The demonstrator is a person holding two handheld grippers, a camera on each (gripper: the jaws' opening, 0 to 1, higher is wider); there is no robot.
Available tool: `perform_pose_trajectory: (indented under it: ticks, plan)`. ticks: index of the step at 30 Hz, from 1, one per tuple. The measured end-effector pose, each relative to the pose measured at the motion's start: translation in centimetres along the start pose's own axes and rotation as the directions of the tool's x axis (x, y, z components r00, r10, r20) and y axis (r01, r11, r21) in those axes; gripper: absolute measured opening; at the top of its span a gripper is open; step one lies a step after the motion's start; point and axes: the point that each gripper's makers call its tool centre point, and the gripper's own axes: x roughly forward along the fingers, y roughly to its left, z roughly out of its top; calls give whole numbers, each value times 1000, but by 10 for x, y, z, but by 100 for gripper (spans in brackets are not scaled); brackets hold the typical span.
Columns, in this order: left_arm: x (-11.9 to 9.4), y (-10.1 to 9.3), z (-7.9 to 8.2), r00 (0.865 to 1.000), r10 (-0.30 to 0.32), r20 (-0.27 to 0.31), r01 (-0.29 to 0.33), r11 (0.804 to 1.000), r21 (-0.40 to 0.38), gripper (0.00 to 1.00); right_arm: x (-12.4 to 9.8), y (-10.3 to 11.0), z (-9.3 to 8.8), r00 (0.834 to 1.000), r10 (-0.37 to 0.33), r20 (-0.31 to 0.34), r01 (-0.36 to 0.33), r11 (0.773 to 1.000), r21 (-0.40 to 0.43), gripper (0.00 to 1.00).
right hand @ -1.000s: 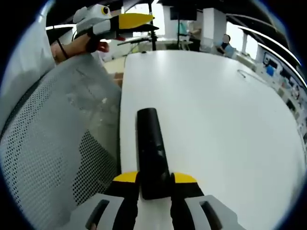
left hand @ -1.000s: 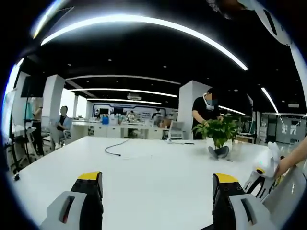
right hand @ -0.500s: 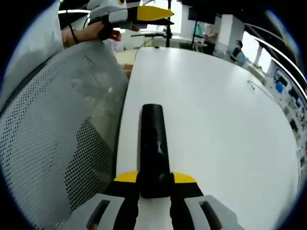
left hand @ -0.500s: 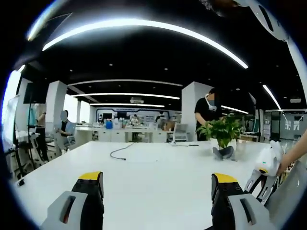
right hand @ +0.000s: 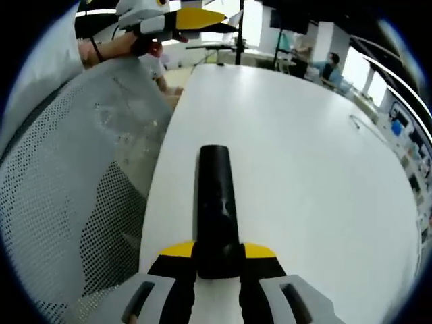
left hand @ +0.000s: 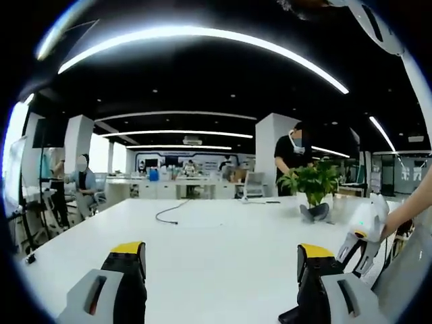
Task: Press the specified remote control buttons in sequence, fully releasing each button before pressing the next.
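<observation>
Black remote control [right hand: 216,209] clamped in right hand-held gripper [right hand: 218,255]; left hand-held gripper [left hand: 219,260] gapes.

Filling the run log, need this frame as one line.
right gripper: shut on remote, above white table | left gripper: open, holding nothing, raised | button press: none seen | mesh chair beside the table

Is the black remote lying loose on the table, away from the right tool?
No, the right tool is closed on the near end of the black remote, above the white table.
</observation>
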Motion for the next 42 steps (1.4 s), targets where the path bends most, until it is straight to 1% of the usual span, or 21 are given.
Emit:
perform_pose_trajectory:
  ticks: [5, 20, 30, 42]
  plan:
    - [1, -3, -1, 1000, -7, -15, 7, 1000, 10, 96, 0, -9, 1, 1000, 10, 6, -10, 1000, 8, 21]
    - [0, -8, 6, 1000, -2, -12, 2, 1000, 14, 96, 0, -36, -1, 1000, 18, 1, -18, 1000, 14, 21]
    - [0, -9, 6, 1000, -10, -12, 10, 1000, 9, 95, -1, -58, -2, 1000, 21, -10, -21, 1000, 13, 21]
    - [0, -10, 4, 1000, -18, -26, 19, 1000, 13, 95, 2, -80, 2, 1000, 27, -14, -26, 999, 21, 21]
